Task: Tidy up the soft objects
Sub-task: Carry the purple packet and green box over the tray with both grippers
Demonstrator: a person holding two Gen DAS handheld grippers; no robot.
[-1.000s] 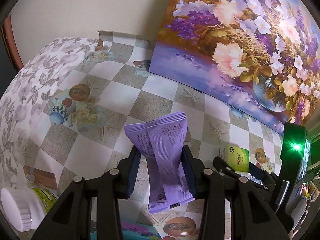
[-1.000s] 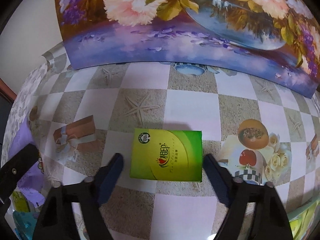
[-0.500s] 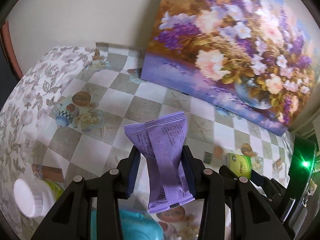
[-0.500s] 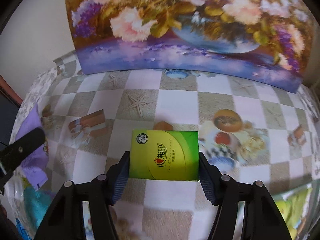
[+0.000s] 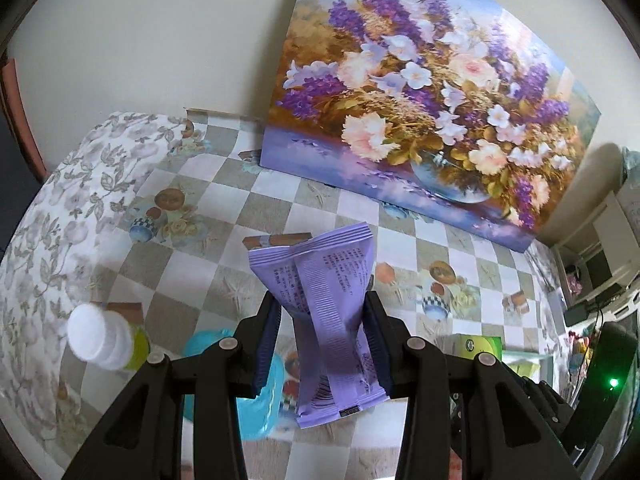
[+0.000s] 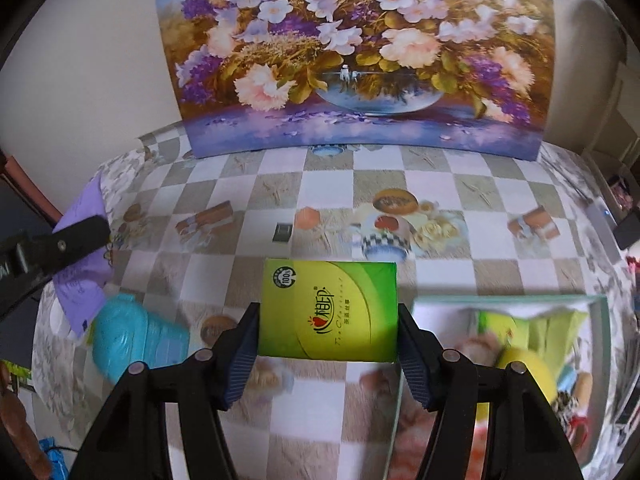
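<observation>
Through the left wrist camera we see our left gripper pinching a purple packet at its waist, held above the checkered tablecloth. Through the right wrist camera, our right gripper clamps a green tissue pack by its sides, lifted clear beside an open box.

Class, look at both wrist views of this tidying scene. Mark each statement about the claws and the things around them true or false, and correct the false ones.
1. The left claw grips a purple packet. True.
2. The right claw is empty. False: it is shut on a green tissue pack.
3. A flower painting leans at the table's far edge. True.
4. The white-capped bottle is held in a claw. False: it sits off to the left claw's left, unheld.
</observation>
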